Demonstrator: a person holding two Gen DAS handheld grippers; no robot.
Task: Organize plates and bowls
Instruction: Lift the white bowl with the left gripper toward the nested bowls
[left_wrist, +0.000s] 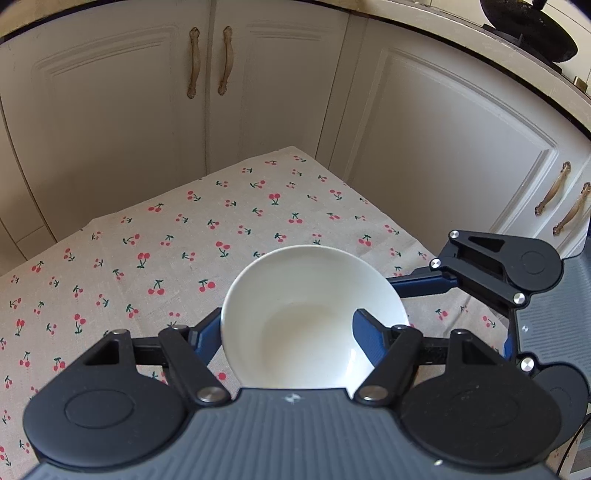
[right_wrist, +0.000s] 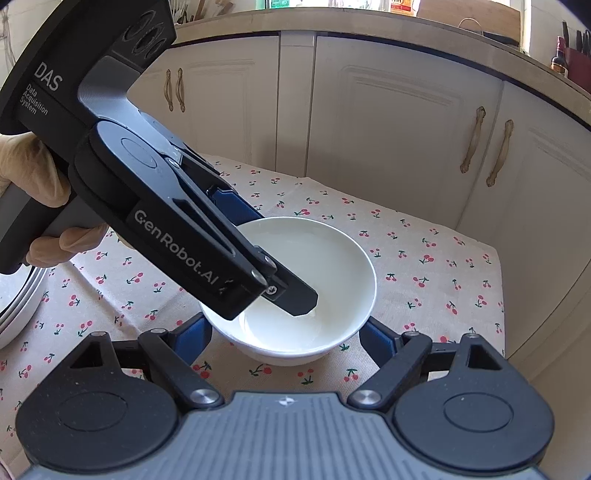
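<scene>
A glossy white ceramic bowl (right_wrist: 295, 291) sits upright on the surface, which is covered by a beige cloth printed with small red cherries (left_wrist: 155, 236). The left tongs (left_wrist: 291, 332) reach into it from above: one blue-padded finger (left_wrist: 369, 339) lies inside the bowl against the wall, the other is outside the rim, so the tongs are closed onto the bowl's side and grip it there. From the right wrist view the same left tongs (right_wrist: 291, 295) slant down from the upper left, their dark tip inside the bowl, with a gloved hand (right_wrist: 40, 206) on the handle.

The right tongs (right_wrist: 284, 336) are spread wide, a blue pad on either side of the bowl near its front edge; whether the pads touch it I cannot tell. In the left wrist view the right tongs come in from the right edge, their tips hidden behind the bowl.

A stack of white plates (right_wrist: 18, 306) shows at the far left of the surface. Cream cabinet doors with brass handles (right_wrist: 388, 122) stand behind.
</scene>
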